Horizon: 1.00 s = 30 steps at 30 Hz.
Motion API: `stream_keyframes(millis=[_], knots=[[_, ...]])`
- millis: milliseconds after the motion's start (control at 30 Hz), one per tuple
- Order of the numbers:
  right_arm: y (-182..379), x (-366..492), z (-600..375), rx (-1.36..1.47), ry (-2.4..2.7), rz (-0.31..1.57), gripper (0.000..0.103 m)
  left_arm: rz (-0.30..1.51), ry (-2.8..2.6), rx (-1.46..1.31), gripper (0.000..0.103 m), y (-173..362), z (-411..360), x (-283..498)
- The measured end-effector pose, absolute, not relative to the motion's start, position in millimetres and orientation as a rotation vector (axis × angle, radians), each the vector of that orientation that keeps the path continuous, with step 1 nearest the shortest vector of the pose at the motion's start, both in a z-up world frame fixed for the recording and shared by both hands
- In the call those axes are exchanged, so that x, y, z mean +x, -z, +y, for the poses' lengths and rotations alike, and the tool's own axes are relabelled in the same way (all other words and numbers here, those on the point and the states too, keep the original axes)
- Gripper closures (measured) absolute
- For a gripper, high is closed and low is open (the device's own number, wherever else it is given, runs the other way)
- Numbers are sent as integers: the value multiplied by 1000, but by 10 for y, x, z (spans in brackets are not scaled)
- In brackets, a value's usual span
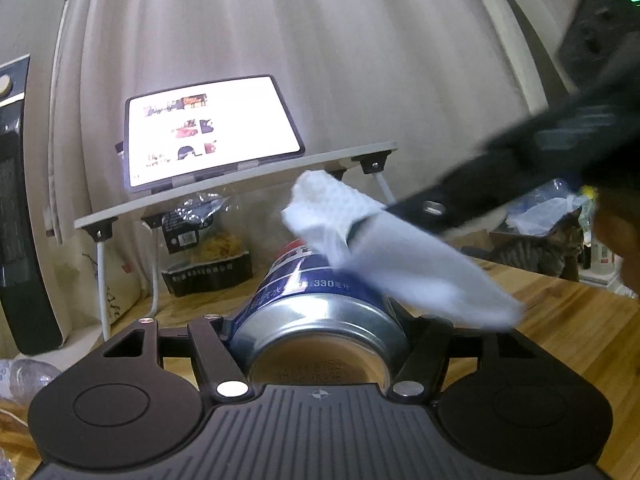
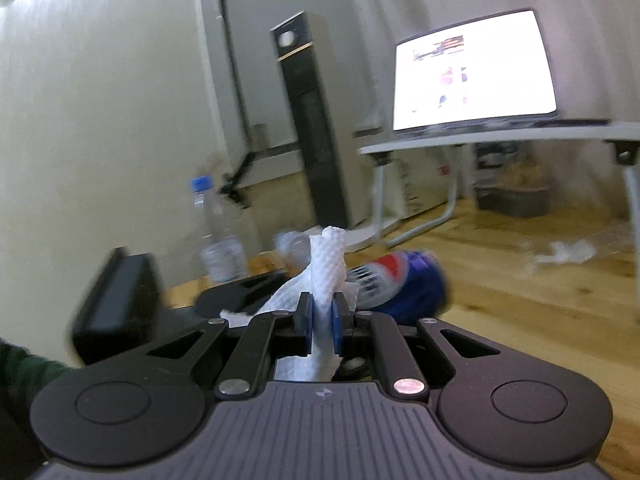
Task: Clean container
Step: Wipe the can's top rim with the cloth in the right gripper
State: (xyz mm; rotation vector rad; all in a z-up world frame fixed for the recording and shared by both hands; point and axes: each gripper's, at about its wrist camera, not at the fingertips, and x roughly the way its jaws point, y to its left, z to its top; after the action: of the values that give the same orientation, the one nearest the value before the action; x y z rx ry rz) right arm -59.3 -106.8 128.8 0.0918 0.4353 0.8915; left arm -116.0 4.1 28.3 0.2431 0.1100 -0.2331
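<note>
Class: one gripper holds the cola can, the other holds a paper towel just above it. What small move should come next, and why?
Probably lower the right gripper so the paper towel presses on the cola can and wipes along its side. The left gripper already clamps the can, and the towel drapes over it.

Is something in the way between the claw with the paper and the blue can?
Nothing visible is. The right claw is shut on the paper towel, and the towel hangs right over the soda can that the left claw holds by its sides. Whether the towel touches the can is unclear.
</note>
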Motion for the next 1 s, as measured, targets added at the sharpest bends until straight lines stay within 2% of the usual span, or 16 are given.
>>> stream_keyframes(millis=[267, 633, 1000], knots=[[-1199, -222, -1230, 199, -723, 413, 91, 120, 235, 240, 36, -301, 75, -1150], [-1166, -845, -1090, 156, -942, 432, 90, 121, 233, 228, 36, -308, 107, -1142], [-997, -377, -1310, 277, -682, 451, 91, 123, 228, 229, 36, -309, 111, -1133]])
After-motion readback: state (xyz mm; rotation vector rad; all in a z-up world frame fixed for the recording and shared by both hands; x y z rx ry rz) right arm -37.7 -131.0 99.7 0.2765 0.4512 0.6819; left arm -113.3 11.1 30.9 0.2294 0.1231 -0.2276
